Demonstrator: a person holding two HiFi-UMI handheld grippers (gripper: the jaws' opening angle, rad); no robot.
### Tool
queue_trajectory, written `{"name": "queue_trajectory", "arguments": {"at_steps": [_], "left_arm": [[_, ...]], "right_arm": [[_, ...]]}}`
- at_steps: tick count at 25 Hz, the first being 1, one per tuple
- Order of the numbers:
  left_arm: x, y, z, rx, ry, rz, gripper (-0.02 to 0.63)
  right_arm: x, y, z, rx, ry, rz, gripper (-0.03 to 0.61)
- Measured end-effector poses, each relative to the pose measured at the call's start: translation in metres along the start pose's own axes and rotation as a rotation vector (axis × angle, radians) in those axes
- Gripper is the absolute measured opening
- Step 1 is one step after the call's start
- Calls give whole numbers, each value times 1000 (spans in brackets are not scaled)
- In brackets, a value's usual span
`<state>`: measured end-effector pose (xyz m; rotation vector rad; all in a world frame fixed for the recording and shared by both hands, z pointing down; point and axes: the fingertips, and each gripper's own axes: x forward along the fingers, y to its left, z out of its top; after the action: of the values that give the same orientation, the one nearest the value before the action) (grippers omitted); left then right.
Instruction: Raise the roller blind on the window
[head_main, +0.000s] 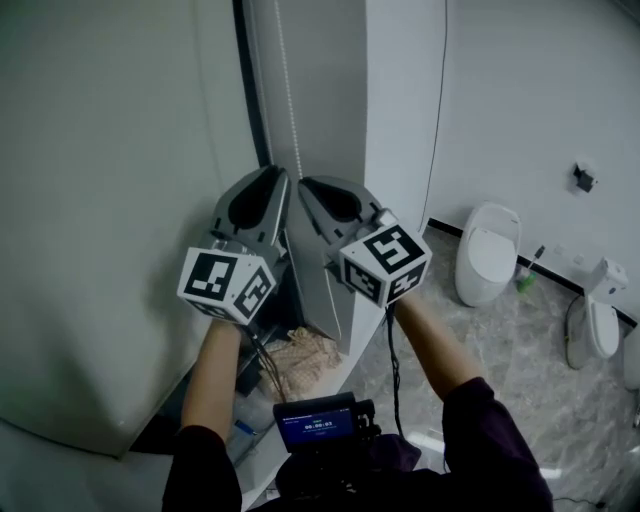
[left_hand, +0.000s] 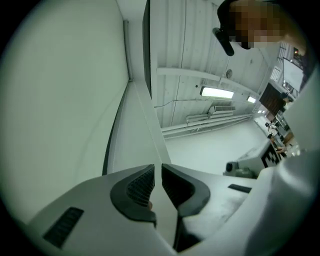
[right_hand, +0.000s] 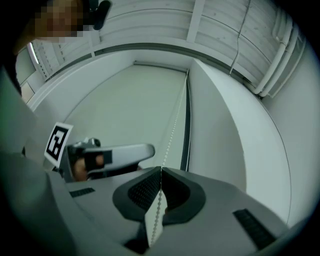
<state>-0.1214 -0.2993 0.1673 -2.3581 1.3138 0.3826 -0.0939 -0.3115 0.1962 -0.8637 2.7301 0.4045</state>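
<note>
The pale roller blind hangs down over the window at the left. Its white bead chain drops along the dark window frame to the two raised grippers. My right gripper is shut on the bead chain, which enters its pads from above and hangs out below them. My left gripper is just to its left at about the same height. Its jaws stand almost together with only a thin slit, and I see no chain between them.
A white wall column stands right of the window. Two white toilets sit on the marble floor at the right. A crumpled cloth lies below the window. A small screen device hangs at the person's chest.
</note>
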Motion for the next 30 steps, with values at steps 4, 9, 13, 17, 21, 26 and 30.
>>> {"name": "queue_trajectory", "arguments": {"at_steps": [4, 9, 13, 17, 21, 26, 30], "left_arm": [[21, 0, 4, -50, 13, -34, 20], [31, -1, 6, -82, 7, -51, 20], [32, 4, 7, -86, 13, -34, 20], [30, 4, 16, -46, -28, -6, 18], [38, 4, 28, -37, -45, 6, 18], [4, -4, 4, -31, -27, 11, 18], [-11, -9, -33, -31, 18, 11, 18]], "right_arm": [[-16, 12, -47, 18, 57, 8, 15], [-42, 35, -104, 62, 117, 27, 15], [-52, 47, -118, 86, 114, 22, 15], [-53, 39, -110, 91, 112, 2, 17], [-50, 13, -91, 126, 112, -3, 18], [-45, 8, -64, 174, 20, 9, 18], [-20, -1, -25, 201, -44, 57, 45]]}}
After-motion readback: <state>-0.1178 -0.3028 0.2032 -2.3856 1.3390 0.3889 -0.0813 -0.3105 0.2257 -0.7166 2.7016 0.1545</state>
